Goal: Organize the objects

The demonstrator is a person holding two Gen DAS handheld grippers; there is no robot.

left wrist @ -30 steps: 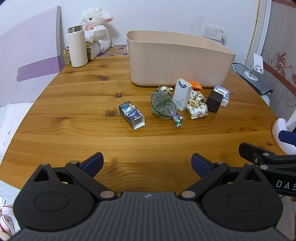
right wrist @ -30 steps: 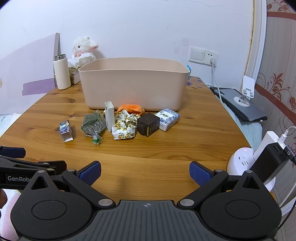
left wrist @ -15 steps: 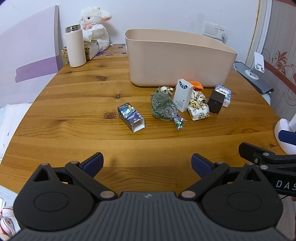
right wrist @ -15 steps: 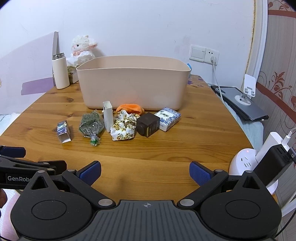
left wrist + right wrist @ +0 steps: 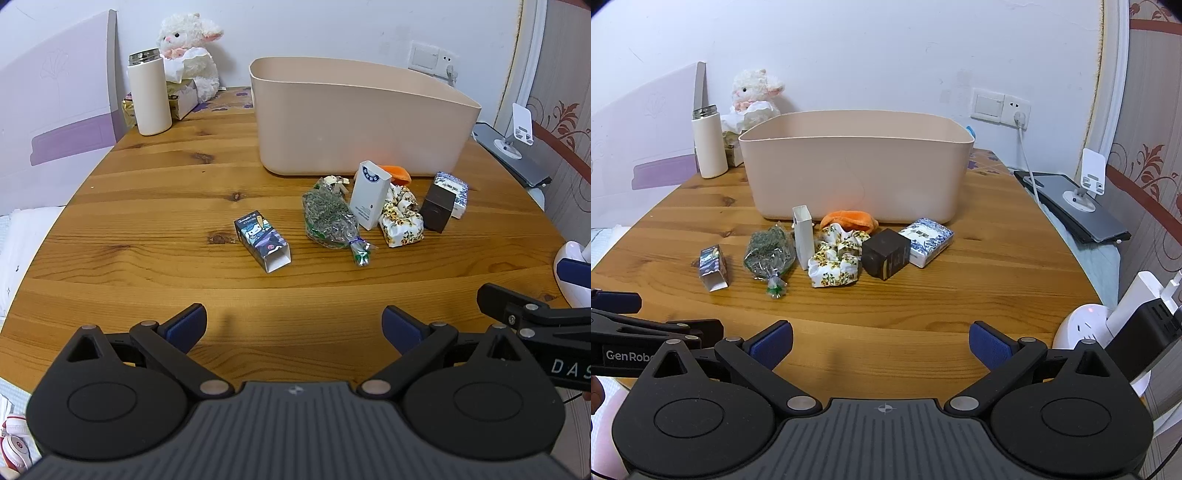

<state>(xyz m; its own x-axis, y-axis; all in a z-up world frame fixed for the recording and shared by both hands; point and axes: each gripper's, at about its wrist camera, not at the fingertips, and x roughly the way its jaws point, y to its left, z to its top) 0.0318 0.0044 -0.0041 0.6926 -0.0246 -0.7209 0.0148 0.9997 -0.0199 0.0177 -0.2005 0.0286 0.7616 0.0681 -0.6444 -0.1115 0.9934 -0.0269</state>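
Observation:
A beige bin (image 5: 362,122) (image 5: 857,166) stands at the back of the round wooden table (image 5: 147,206). In front of it lie a small printed carton (image 5: 262,240) (image 5: 712,266), a bag of dried herbs (image 5: 330,218) (image 5: 770,253), an upright white box (image 5: 369,199) (image 5: 803,236), a floral cloth (image 5: 400,221) (image 5: 834,262), an orange item (image 5: 399,174) (image 5: 849,219), a dark cube box (image 5: 437,208) (image 5: 885,253) and a blue-white packet (image 5: 452,188) (image 5: 926,241). My left gripper (image 5: 293,325) and right gripper (image 5: 881,341) are open and empty, over the table's near edge.
A white flask (image 5: 149,96), a plush lamb (image 5: 188,55) and a tissue box stand at the back left. A white power hub with chargers (image 5: 1108,325) sits at the near right edge. A tablet and phone stand (image 5: 1078,199) lie beyond the table at right.
Both grippers have drifted slightly; the views shift a little and the objects sit a bit lower in the left wrist view. Nothing was grasped or moved on the table.

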